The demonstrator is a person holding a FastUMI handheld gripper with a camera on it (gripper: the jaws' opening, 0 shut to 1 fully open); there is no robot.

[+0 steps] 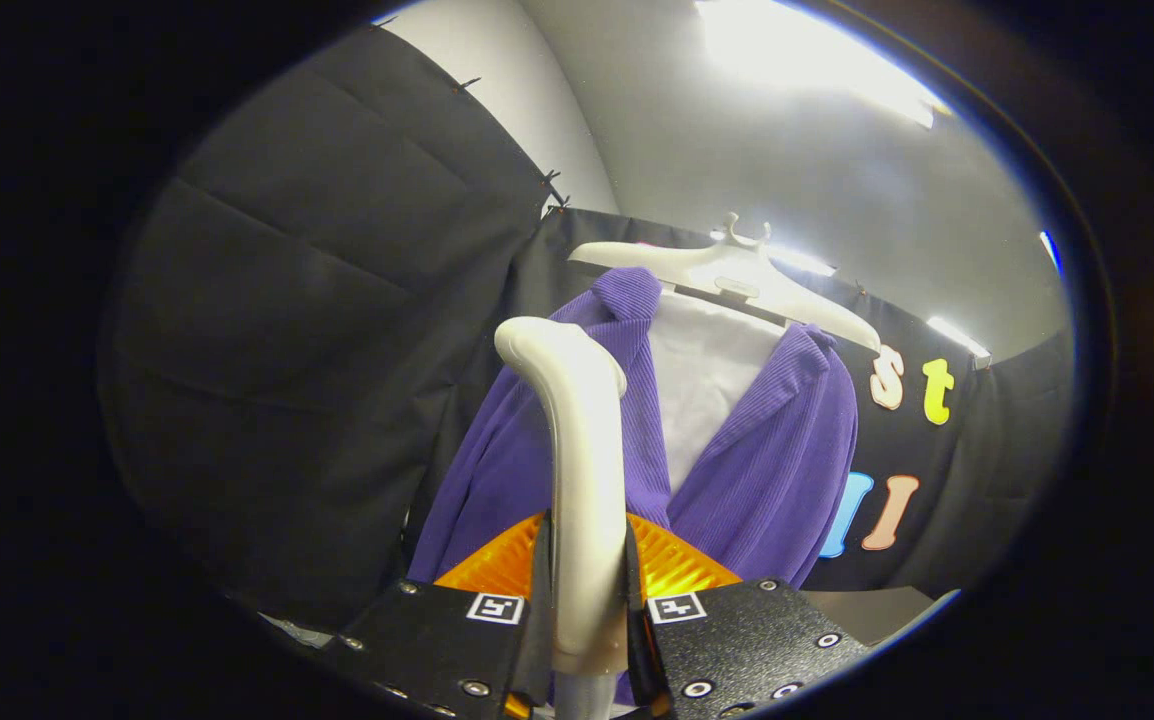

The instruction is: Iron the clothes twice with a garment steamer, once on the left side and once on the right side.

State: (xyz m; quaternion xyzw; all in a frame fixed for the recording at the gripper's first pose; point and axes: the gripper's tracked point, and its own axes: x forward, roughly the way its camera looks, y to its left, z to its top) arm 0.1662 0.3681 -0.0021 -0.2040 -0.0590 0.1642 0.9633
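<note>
My gripper (585, 580) is shut on the white handle of the garment steamer (582, 440), which rises between the fingers and curves over to the left at its top. Just beyond it hangs a purple ribbed jacket (767, 470) over a white inner shirt (702, 390), both on a white hanger (727, 275). The steamer's handle stands in front of the jacket's left half and hides part of it. The steamer's head faces away toward the jacket; I cannot tell whether it touches the cloth.
Black quilted booth cloth (317, 330) closes in on the left and behind the jacket. A grey flat surface (877, 610) lies low to the right of the fingers. Bright ceiling lights (807, 60) glare above.
</note>
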